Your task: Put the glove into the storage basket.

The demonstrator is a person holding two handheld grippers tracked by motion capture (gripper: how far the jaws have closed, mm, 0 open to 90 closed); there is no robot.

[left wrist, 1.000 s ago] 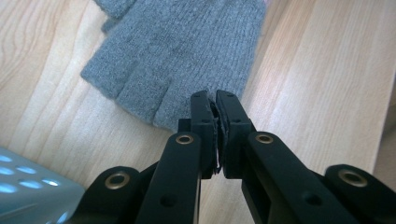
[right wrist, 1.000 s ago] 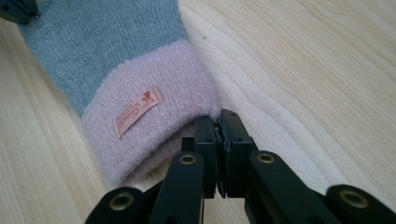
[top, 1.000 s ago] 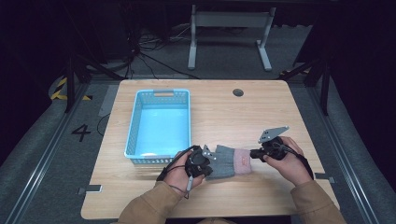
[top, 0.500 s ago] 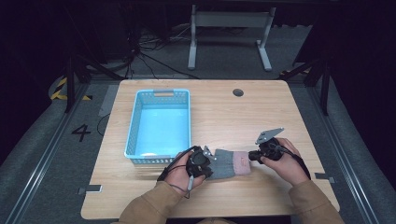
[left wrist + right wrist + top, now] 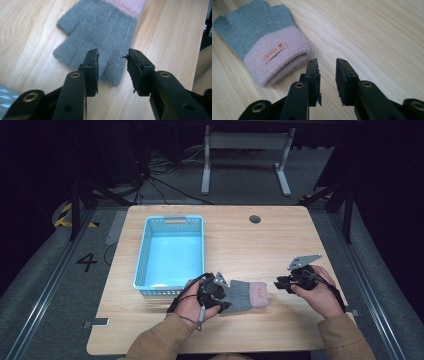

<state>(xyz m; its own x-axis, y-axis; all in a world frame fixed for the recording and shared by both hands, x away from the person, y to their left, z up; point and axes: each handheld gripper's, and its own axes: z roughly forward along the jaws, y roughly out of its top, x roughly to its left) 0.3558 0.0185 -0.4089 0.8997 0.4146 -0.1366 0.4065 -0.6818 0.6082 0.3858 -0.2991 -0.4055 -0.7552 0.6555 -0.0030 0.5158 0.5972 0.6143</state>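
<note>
Since a second ago: both claws have let go of the glove [image 5: 243, 293] and their jaws have just been opening; the right claw [image 5: 278, 284] has drawn back from the cuff, leaving bare wood between them.
Glove: grey fingerless knit with a pink cuff [image 5: 283, 56], lying flat on the tabletop [image 5: 250, 245] near its front edge, finger stubs toward the person's left, cuff toward the right.
Left claw [image 5: 111, 70]: jaws apart, hovering over the glove's finger stubs with nothing pinched; the knit shows between and beyond the pads, untouched as far as the left claw view tells.
Right claw: jaws apart over bare wood, just beside the folded cuff edge and clear of it.
Why it lies so: the glove looks spread lengthwise, one claw at each end, as if pulled straight and then set down smooth.
Basket [image 5: 170, 285]: blue, empty, just beyond the left hand [image 5: 192, 302] on the tabletop's left half; judged the likely destination.
Label [image 5: 275, 52]: small pink tag on the cuff, facing up.
Step in hand: release after flattening, by the look of it.
Risk: loose knit could snag on a worn pad edge [image 5: 130, 62] as the left claw lifts.
</note>
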